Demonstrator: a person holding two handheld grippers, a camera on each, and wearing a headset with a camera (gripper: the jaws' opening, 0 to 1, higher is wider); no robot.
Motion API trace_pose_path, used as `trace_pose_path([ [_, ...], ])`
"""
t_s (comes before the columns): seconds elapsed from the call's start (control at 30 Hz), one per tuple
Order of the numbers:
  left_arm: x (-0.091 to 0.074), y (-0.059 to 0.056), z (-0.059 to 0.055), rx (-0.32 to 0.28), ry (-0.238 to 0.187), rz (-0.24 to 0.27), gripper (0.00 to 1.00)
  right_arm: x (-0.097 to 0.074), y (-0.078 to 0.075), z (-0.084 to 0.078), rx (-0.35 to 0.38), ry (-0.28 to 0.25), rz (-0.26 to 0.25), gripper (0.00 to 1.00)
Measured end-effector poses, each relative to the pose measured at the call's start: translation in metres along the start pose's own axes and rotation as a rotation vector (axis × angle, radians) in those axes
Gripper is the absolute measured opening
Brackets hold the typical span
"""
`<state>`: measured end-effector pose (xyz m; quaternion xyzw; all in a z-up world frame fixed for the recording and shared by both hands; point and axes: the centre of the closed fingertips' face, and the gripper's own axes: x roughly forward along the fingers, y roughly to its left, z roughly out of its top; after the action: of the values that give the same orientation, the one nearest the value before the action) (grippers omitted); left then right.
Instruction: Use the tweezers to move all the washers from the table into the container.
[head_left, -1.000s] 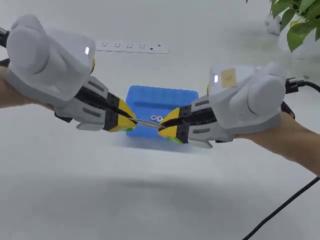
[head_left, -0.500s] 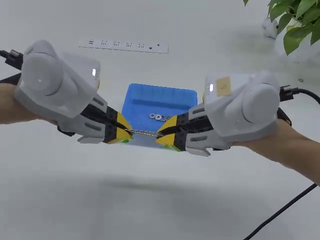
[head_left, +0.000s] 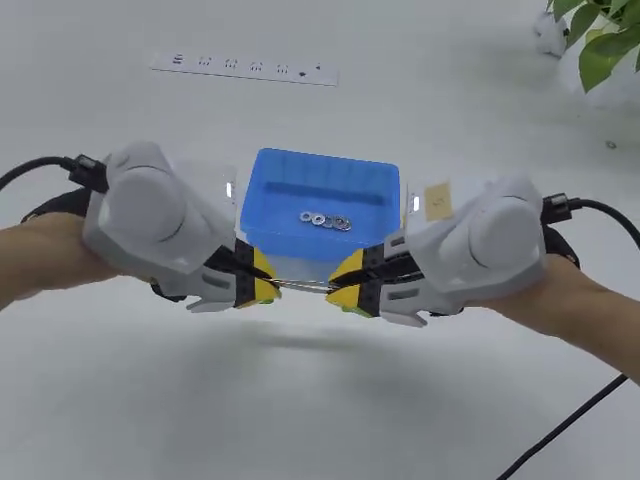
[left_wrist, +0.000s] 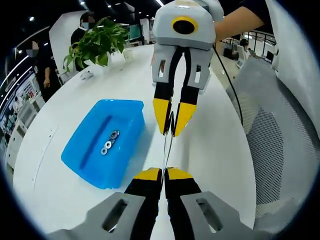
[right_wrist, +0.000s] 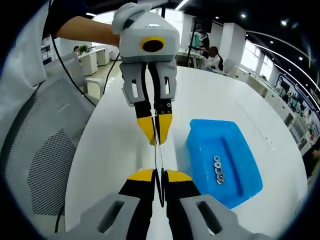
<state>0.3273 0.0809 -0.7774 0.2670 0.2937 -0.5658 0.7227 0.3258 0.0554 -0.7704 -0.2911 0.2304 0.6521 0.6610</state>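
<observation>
Surroundings: white table, broad, with a rounded edge. Power strip lies flat at the far side, well apart from the work. Leafy plant stands at the far right corner. Black cable trails across the near right of the table. Mesh-backed chair stands off the table's edge, and there are people in the room beyond (too distant to detail).

Container: blue, rectangular and open-topped, standing upright mid-table just behind the two grippers. In the head view the gripper tips overlap its near wall, and its opening is uncovered.

Washers: several small metal rings in a short row, touching one another, on the container's floor near the middle.

Tweezers: thin metal, held roughly level in the air in front of the container's near wall. They span the gap between the two grippers, clear of the table (a soft shadow falls beneath).

Left gripper: the yellow-tipped jaws are pressed together on one end of the tweezers, with no gap visible beyond the metal itself.

Right gripper: the jaws are drawn in to a narrow slit and pinch the other end of the tweezers. In the right gripper view the thin blades run down between the two tips. The two grippers face each other tip to tip, near but not touching.
</observation>
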Motion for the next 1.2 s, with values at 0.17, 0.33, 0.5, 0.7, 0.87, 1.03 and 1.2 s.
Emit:
trace_pose_path([
  [0.17,0.006,0.001,-0.005,-0.011,0.009,0.002,0.06,0.006,-0.001,-0.008,-0.004,0.016,0.020,0.08],
  [0.33,0.011,0.002,-0.009,-0.008,0.022,0.007,0.07,0.012,-0.002,-0.014,-0.001,0.028,0.031,0.08],
  [0.5,0.017,0.003,-0.013,-0.020,0.045,0.007,0.07,0.017,-0.003,-0.020,0.000,0.046,0.041,0.08],
  [0.7,0.023,0.004,-0.019,-0.013,0.079,0.008,0.07,0.020,-0.003,-0.026,0.006,0.060,0.055,0.08],
  [0.87,0.025,0.001,-0.024,-0.009,0.099,-0.007,0.07,0.024,-0.001,-0.031,-0.002,0.079,0.069,0.08],
  [1.03,0.026,0.002,-0.025,-0.020,0.102,0.001,0.07,0.025,-0.001,-0.034,0.001,0.086,0.074,0.08],
  [1.2,0.028,0.002,-0.024,-0.039,0.093,-0.001,0.07,0.025,-0.001,-0.037,0.012,0.095,0.076,0.08],
])
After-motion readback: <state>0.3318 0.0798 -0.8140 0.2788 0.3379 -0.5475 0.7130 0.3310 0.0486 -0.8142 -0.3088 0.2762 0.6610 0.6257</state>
